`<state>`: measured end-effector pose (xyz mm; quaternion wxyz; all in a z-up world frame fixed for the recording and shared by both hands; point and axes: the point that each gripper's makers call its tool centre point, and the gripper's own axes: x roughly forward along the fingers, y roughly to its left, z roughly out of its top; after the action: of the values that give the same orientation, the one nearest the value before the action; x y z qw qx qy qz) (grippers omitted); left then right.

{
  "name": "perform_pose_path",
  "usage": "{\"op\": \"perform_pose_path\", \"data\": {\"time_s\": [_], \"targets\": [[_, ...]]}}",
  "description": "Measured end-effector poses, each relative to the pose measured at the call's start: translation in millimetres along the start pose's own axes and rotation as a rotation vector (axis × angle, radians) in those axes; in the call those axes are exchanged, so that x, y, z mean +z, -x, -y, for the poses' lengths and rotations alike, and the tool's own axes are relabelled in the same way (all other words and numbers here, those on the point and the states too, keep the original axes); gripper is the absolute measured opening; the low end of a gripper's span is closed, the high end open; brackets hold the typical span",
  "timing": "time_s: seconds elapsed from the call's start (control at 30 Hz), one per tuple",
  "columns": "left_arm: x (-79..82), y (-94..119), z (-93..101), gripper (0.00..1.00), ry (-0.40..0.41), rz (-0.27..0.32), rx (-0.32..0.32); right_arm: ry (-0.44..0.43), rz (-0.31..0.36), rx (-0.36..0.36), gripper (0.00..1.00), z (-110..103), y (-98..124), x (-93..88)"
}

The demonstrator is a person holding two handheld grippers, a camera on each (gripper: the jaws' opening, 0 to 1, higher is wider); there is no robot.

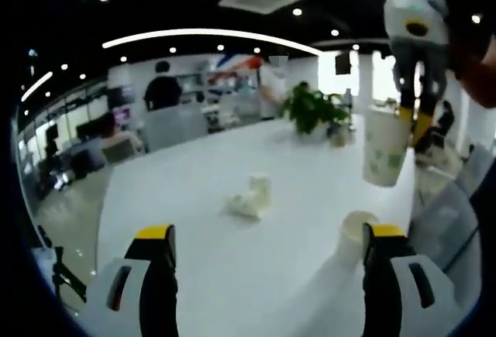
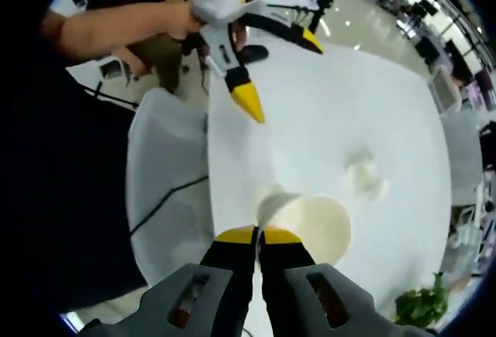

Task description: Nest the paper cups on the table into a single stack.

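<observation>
Sitting in a bright open office: a long white table [image 1: 232, 197], a potted plant [image 1: 314, 108] near its far end, people standing beyond. Lying near the middle of the table, a crumpled bit of white paper [image 1: 252, 196], well apart from both cups.

Hanging in the air over the table's right side in the left gripper view, the right gripper [image 1: 411, 124], jaws pressed together on the rim of a printed paper cup [image 1: 385, 147], mouth up, long axis roughly upright. Standing below it near the table's near right edge, the second paper cup [image 1: 353, 232], mouth up, just beside the right-hand jaw of the left gripper [image 1: 267, 244], whose jaws are spread wide with nothing between them.

Seeming the hinge of the coming move: the held cup sitting above and slightly beyond the standing one, so needing to come down along its own axis, bottom first, into the open mouth. In the right gripper view, the held cup's mouth [image 2: 314, 225] gaping just past the closed tips [image 2: 258, 236].
</observation>
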<state>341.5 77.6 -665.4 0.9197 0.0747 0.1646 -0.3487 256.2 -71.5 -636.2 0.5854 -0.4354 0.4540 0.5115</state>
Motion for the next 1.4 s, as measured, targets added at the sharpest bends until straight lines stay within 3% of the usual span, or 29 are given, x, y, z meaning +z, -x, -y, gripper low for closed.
{"op": "perform_pose_path", "data": {"time_s": [0.93, 1.4], "targets": [[-1.4, 1.2, 1.0, 0.98, 0.026, 0.002, 0.005, -0.03, -0.006, 0.018, 0.0, -6.9, -32.0, -6.8], [1.4, 2.2, -1.8, 0.98, 0.029, 0.007, 0.01, -0.089, 0.002, 0.025, 0.0, -2.3, -51.0, -6.8]]}}
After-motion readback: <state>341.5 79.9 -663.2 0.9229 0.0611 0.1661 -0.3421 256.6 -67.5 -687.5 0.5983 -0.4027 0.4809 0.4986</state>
